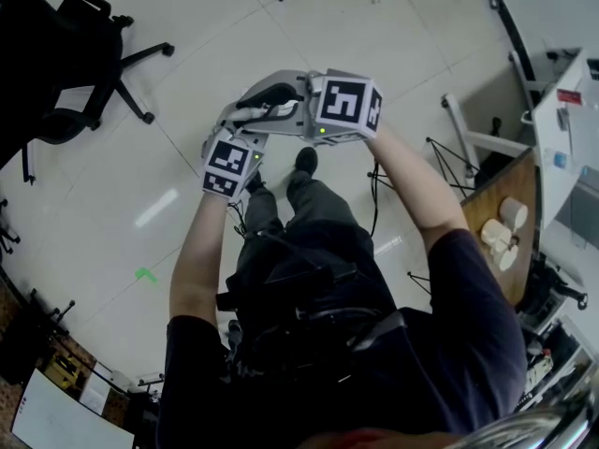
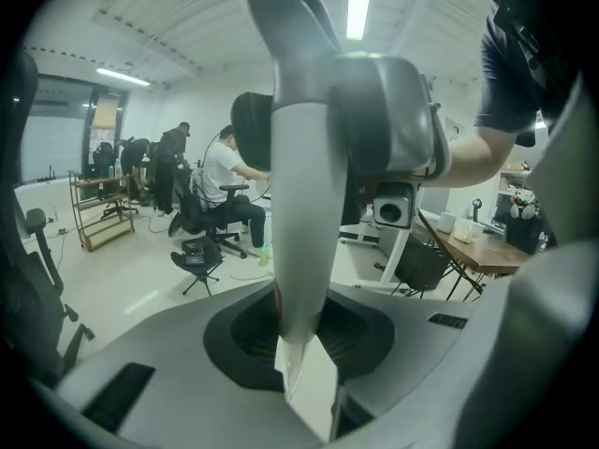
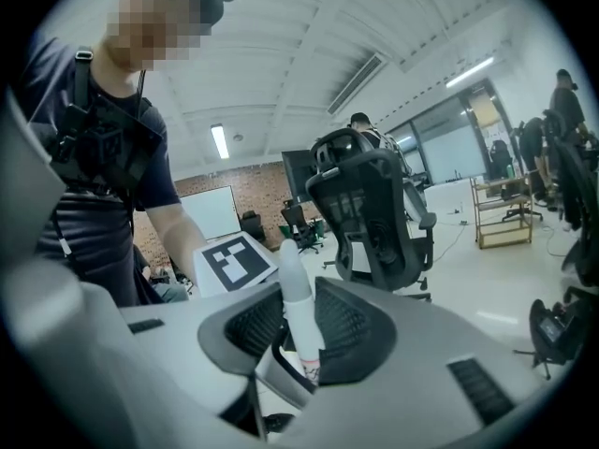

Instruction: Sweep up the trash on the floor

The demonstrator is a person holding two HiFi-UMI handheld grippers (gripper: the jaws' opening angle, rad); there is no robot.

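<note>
This is looking like an open-plan office or lab: black swivel chairs (image 1: 65,54) are standing on a pale tiled floor (image 1: 215,26), people (image 2: 229,171) are sitting at far desks, a whiteboard (image 3: 213,211) is hanging against a brick wall (image 3: 267,195), and strip lights (image 2: 357,3) are glowing overhead.

A dark navy short-sleeved shirt (image 1: 468,354) fills the head view's lower right. With it go a black strapped chest harness (image 3: 98,148), dark grey trousers (image 1: 323,211) and black shoes (image 1: 305,160). Left marker cube (image 1: 229,165) and right marker cube (image 1: 348,104) are black-and-white.
</note>
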